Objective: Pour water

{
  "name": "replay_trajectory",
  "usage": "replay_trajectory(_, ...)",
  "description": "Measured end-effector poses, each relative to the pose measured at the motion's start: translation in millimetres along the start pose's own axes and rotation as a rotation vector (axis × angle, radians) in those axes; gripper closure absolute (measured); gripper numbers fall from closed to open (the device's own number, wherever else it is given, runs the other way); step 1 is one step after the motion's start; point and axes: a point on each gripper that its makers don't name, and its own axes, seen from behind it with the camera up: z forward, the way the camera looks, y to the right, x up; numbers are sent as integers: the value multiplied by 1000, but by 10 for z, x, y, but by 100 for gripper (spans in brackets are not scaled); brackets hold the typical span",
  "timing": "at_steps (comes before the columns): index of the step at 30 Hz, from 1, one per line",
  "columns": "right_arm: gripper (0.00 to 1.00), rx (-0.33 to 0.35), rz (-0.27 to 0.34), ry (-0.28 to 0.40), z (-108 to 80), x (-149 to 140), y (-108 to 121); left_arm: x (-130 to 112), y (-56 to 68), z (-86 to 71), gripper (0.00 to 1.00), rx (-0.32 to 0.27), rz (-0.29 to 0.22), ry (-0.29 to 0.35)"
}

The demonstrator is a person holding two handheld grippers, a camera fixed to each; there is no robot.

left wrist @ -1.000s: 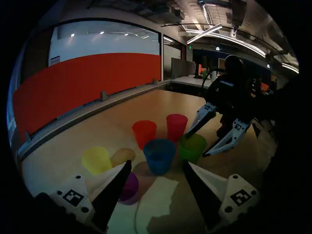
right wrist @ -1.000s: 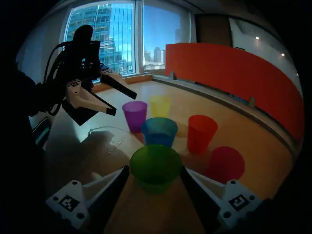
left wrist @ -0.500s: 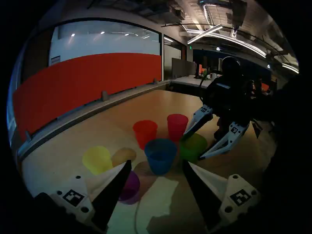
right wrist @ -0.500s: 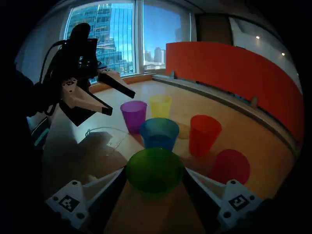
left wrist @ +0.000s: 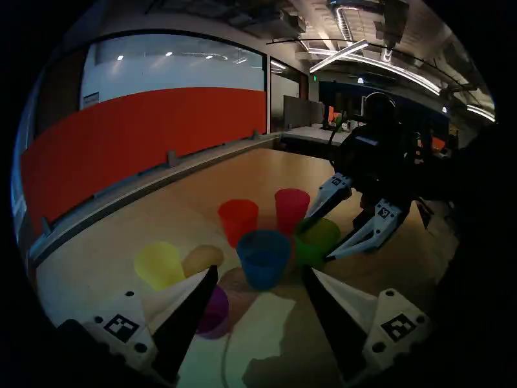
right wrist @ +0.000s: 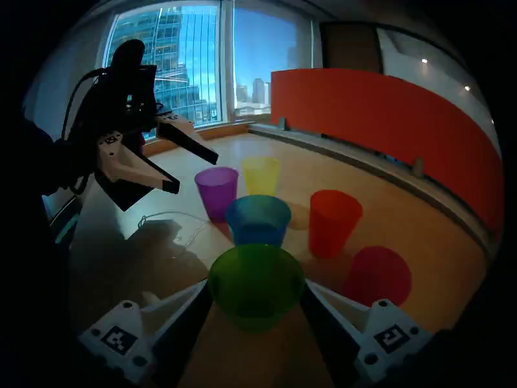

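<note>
Green first: brackets the translucent green plastic cup [right wrist: 256, 299] on the wooden surface [right wrist: 394, 216] with the spread, unclamped fingers of the right gripper [right wrist: 256, 283], holds the left gripper [left wrist: 258, 269] spread and empty near the blue plastic cup [left wrist: 262, 258], leaves lifting and pouring undone.

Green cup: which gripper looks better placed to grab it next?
Right, probably. The right gripper straddles the green cup, one finger on each side, while the left gripper hovers open farther off, near the purple cup.
</note>
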Motion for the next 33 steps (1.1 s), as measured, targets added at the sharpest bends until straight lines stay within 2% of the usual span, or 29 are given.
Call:
replay_trajectory(14,8,-12,-8,51,-204,219,27,28,27,10,3,-1,8,-2)
replay_trajectory(33,9,-58,-45,165,-545,687,122,21,117,94,3,-19,4,-39)
